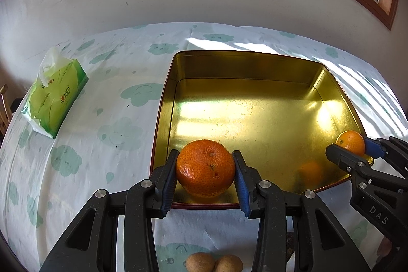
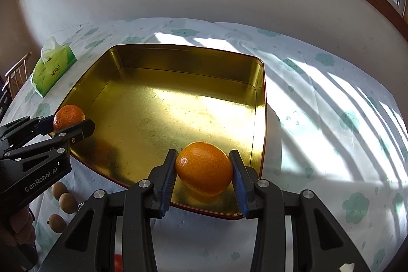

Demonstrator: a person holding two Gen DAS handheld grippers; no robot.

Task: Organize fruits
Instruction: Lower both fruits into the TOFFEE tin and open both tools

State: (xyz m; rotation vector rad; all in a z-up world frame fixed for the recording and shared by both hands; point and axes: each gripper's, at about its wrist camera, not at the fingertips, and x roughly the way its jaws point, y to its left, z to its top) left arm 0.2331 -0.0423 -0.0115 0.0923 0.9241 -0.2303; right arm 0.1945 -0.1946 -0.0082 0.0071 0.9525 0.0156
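A gold metal tray [image 1: 255, 68] [image 2: 178, 55] lies on the table. My left gripper [image 1: 206, 170] is shut on a dark orange mandarin [image 1: 206, 168] over the tray's near left corner; the same pair shows at the left of the right wrist view as the left gripper [image 2: 72, 122] and mandarin [image 2: 68, 116]. My right gripper [image 2: 204, 170] is shut on a lighter orange mandarin [image 2: 204, 167] over the tray's near right corner. From the left wrist view the right gripper [image 1: 353, 147] and its mandarin [image 1: 351, 142] sit at the tray's right rim.
A green tissue pack [image 1: 54, 96] [image 2: 52, 66] lies at the far left on the cloud-print tablecloth [image 1: 107, 106]. Small brown round fruits [image 1: 213, 263] [image 2: 63, 200] lie on the cloth in front of the tray. A hand [image 2: 17, 228] holds the left gripper. A wall and window stand behind.
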